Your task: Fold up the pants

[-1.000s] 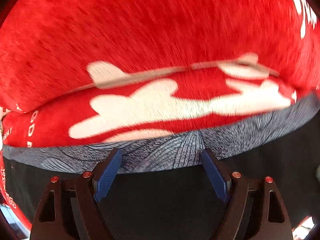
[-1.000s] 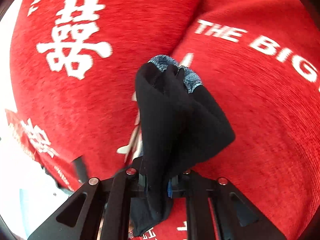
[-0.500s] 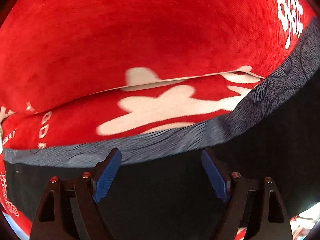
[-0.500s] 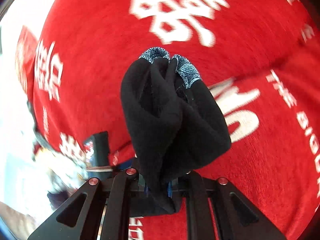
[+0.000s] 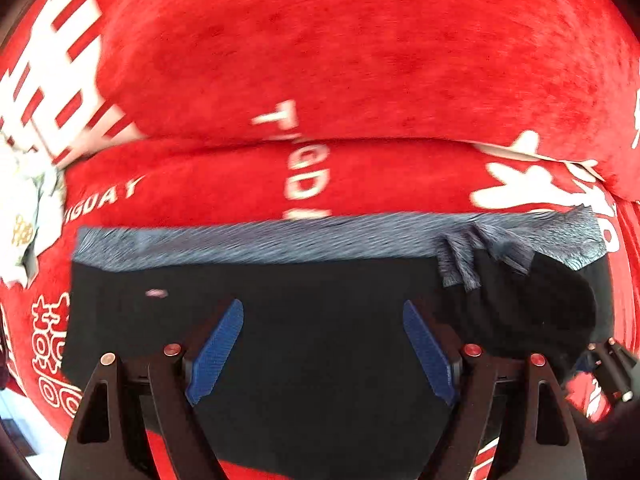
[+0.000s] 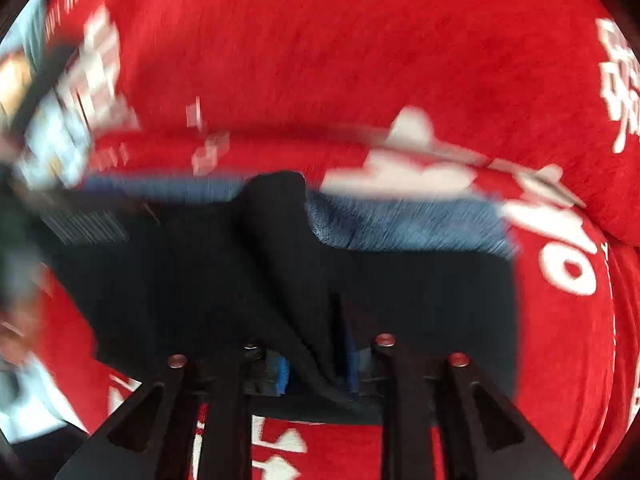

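Observation:
The black pants (image 5: 312, 344) with a grey patterned waistband (image 5: 280, 240) lie flat on a red cloth with white lettering (image 5: 320, 60). My left gripper (image 5: 322, 352) is open and empty, its blue pads over the black fabric. My right gripper (image 6: 316, 372) is shut on a bunched fold of the pants (image 6: 288, 264), held low over the flat part; the waistband (image 6: 400, 224) runs behind it. The right gripper's frame and the bunched fabric (image 5: 532, 304) show at the left wrist view's right edge.
The red cloth (image 6: 360, 40) covers the whole surface and has a raised fold behind the waistband. White patterned material (image 5: 20, 216) lies at the cloth's left edge. The right wrist view is blurred; blurred objects (image 6: 52, 132) sit at its left.
The right gripper has come down with the held fabric from above the red cloth onto the flat pants near the waistband. The left gripper has shifted left along the waistband and stays open.

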`<action>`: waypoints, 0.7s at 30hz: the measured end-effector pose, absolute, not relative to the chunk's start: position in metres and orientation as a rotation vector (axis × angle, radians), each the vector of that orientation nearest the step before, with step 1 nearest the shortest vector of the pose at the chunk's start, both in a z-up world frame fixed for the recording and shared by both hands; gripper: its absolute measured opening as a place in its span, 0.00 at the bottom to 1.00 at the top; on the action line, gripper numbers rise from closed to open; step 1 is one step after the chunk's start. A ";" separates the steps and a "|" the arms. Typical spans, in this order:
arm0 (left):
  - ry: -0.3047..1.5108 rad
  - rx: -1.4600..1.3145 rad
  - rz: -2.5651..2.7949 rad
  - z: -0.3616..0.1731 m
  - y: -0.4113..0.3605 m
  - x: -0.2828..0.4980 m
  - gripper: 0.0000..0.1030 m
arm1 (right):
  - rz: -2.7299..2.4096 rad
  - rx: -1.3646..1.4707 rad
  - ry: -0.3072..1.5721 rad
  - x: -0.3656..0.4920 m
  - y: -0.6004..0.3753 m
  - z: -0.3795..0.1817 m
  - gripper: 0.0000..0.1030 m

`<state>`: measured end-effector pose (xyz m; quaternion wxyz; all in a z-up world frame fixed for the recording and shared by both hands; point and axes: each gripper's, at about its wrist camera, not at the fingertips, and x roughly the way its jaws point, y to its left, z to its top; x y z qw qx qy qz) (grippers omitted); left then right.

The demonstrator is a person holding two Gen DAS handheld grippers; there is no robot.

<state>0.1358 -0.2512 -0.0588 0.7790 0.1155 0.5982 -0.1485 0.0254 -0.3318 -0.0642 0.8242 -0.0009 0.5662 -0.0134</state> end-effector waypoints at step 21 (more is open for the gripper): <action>1.601 -0.054 -0.892 -0.071 -0.297 0.104 0.81 | -0.113 1.278 1.105 -0.051 -0.450 -0.088 0.58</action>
